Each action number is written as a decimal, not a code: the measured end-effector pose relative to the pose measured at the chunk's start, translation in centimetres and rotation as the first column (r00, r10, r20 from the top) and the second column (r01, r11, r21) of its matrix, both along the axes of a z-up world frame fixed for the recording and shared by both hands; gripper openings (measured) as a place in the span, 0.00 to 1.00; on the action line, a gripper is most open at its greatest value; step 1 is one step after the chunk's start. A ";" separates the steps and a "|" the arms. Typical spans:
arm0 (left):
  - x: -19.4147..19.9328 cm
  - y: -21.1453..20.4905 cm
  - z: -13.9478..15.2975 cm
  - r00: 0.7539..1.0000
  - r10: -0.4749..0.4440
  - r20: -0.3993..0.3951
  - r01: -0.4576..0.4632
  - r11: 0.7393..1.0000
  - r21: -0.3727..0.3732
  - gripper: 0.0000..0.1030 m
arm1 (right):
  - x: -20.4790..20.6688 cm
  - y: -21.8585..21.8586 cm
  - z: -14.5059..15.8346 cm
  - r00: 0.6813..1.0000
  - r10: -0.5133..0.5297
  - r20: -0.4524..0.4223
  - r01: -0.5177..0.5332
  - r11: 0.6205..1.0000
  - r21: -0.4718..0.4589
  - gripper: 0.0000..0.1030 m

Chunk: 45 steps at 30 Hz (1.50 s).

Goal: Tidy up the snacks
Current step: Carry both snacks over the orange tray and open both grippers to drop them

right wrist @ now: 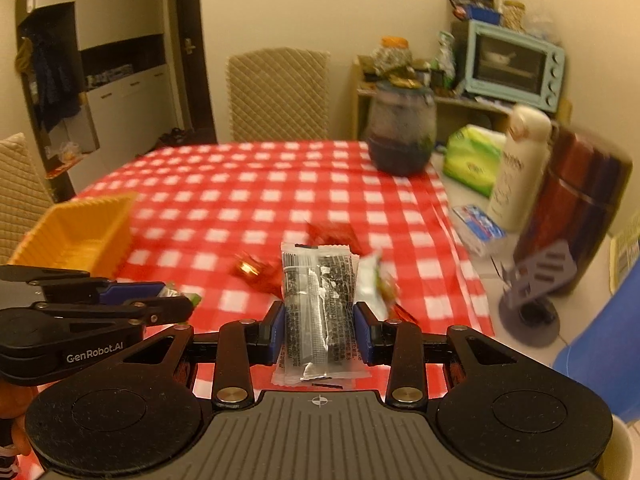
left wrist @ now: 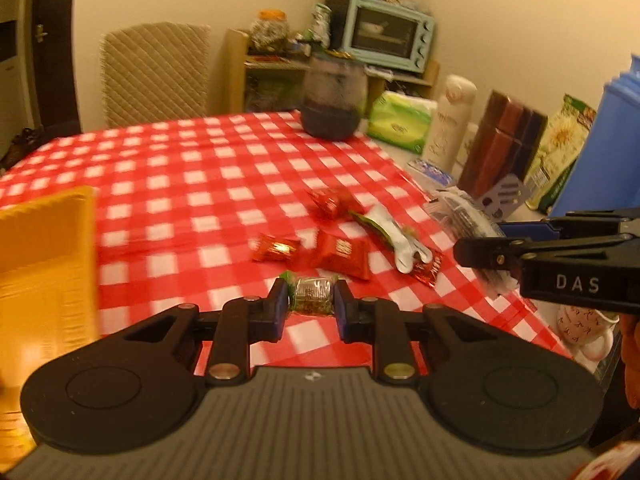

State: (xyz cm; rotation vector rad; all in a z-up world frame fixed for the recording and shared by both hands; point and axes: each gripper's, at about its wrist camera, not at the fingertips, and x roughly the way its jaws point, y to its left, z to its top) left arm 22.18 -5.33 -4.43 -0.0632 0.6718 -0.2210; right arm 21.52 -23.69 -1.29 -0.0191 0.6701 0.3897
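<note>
Left gripper pinches small clear candy, lower centre of frame. Right gripper clamps silver-black packet, centre. Red wrappers lie mid-frame on checkered cloth; yellow bin left.

Basket at table's left edge, loose snacks mid-table to its right; jar at far right corner (bottle right of it).

A cream wall stands behind a padded chair, a wooden shelf with a blue oven, and a dark door.
</note>
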 end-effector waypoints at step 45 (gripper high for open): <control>-9.7 21.0 3.2 0.955 0.297 -0.030 -0.294 0.953 0.080 0.21 | -4.8 24.0 0.5 0.952 0.305 0.003 -0.305 0.951 0.052 0.36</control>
